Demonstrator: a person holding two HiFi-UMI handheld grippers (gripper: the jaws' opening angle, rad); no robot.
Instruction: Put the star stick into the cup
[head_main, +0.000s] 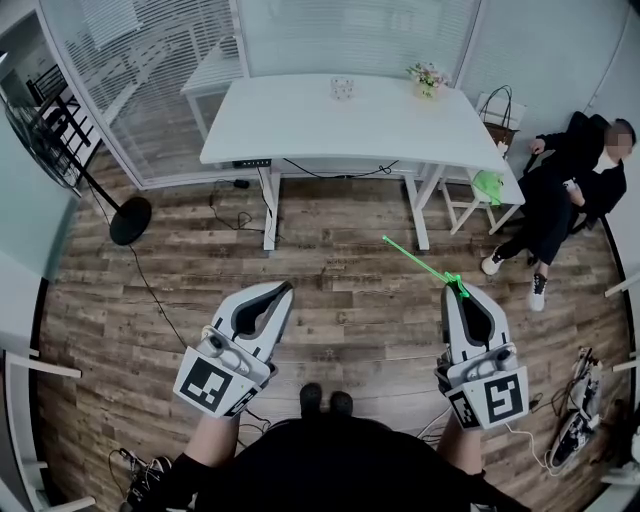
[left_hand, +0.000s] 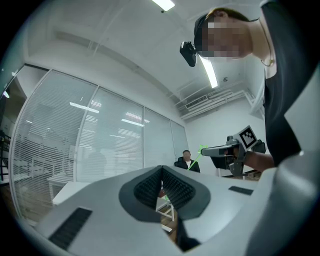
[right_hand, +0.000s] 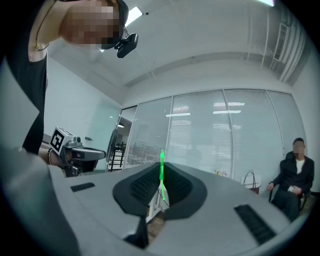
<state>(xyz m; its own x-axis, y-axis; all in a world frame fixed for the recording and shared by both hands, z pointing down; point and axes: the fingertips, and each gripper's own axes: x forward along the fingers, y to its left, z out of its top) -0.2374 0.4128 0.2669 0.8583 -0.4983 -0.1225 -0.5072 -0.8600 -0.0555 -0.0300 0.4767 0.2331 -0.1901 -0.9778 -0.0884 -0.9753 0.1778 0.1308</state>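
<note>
Nearest the head camera, the right gripper (head_main: 460, 291) has its jaws closed on the lower end of the green star stick (head_main: 420, 263). The stick slants up and forward from the tips, out over the wooden floor (head_main: 340, 250). The right gripper view shows the stick pinched between the ribbed pads. The left gripper (head_main: 287, 289) is held beside it, well apart. Its jaws are pressed together with nothing between them, as the left gripper view confirms.

The cup (head_main: 342, 88), a small clear one, stands near the far edge of the white table (head_main: 300, 135), about midway along it. It is well apart from both grippers.

The pick-up therefore looks done. Carrying the stick across to the table, lining it up over the cup's mouth and letting it go inside are all still left.
</note>
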